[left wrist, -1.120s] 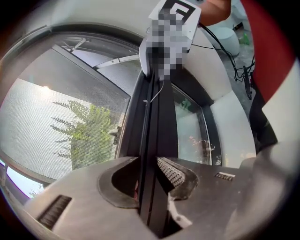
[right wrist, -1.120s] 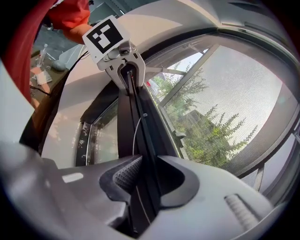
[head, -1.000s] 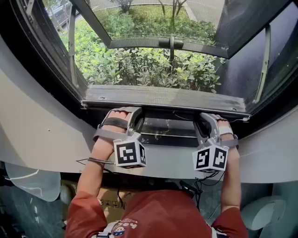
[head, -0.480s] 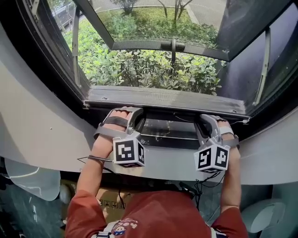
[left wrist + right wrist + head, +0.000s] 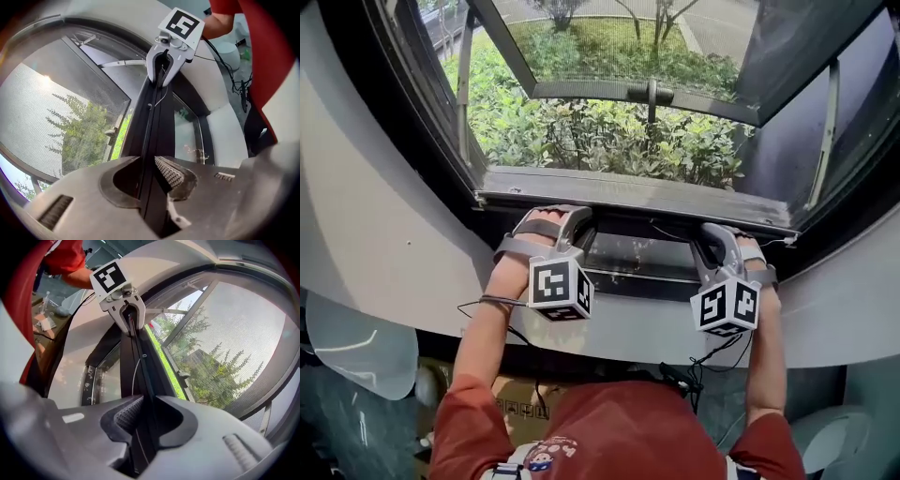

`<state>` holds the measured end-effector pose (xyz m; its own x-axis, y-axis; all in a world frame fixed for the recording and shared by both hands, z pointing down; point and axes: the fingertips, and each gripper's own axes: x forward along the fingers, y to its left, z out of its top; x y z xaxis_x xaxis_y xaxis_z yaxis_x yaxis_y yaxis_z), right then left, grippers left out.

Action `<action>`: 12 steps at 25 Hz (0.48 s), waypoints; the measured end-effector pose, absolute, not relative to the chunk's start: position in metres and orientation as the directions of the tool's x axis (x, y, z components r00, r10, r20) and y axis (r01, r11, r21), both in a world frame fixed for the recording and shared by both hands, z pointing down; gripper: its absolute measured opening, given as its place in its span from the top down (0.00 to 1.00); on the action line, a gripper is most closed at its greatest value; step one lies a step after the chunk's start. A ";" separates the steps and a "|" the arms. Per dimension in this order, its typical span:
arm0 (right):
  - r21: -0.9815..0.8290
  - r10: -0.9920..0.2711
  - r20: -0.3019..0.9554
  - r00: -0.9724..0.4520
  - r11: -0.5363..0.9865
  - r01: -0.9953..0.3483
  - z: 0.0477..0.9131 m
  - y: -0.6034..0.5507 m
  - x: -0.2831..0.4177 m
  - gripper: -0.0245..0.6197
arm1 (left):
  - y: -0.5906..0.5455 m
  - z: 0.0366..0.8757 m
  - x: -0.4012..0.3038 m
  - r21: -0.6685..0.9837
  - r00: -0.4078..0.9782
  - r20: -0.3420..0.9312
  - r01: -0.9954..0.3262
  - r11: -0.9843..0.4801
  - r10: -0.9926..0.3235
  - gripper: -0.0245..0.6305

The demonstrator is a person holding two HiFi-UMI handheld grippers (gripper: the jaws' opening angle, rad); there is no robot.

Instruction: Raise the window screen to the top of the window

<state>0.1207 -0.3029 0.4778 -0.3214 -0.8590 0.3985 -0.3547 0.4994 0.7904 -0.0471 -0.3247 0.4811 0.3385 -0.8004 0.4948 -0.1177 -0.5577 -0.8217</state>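
1. The window screen's long dark bottom rail (image 5: 637, 199) (image 5: 152, 117) (image 5: 136, 366) is pictured low in the window opening, lying level just above the white curved sill (image 5: 375, 262).
2. The rail is gripped at two places well apart: towards its left end by the left gripper (image 5: 572, 220) (image 5: 150, 180) (image 5: 129, 317) and towards its right end by the right gripper (image 5: 712, 234) (image 5: 140, 423) (image 5: 164, 70).
3. In the left gripper view, the left gripper's jaws are seen clamped on the rail, with the ribbed pad (image 5: 171, 171) pressed against its side.
4. In the right gripper view, the rail is likewise held between the right gripper's jaws, with the ribbed pad (image 5: 124, 418) laid against it. These jaws have just been eased open a little, with the rail between them.
5. Each gripper is held from below by a forearm in a red sleeve (image 5: 473, 422), and the marker cubes are turned towards the head camera.
6. Beyond the rail, an out-swung window sash with a mesh-patterned pane (image 5: 619, 37) (image 5: 61, 117) (image 5: 234, 348) is shown tilted away from the frame.
7. Sunlit green shrubs (image 5: 600, 141) are seen below the sash, outside the opening.
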 end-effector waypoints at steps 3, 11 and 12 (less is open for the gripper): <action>0.782 -0.848 0.415 -0.331 0.518 -0.347 0.474 -0.302 0.121 0.82 | -0.323 0.478 -0.047 -0.822 0.345 0.494 -0.112 -0.558 -0.798 0.82; 0.884 -0.921 0.264 -0.288 0.350 -0.309 0.420 -0.305 0.121 0.89 | -0.328 0.420 -0.049 -0.917 0.336 0.300 -0.156 -0.367 -0.893 0.90; 0.896 -0.928 0.256 -0.272 0.334 -0.294 0.419 -0.306 0.121 0.89 | -0.329 0.420 -0.049 -0.928 0.317 0.287 -0.140 -0.344 -0.904 0.89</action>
<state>0.1210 -0.3059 0.4193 -0.2720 -0.9275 0.2563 -0.2940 0.3337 0.8956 -0.0489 -0.3295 0.4198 0.3174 -0.9038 0.2872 -0.1400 -0.3442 -0.9284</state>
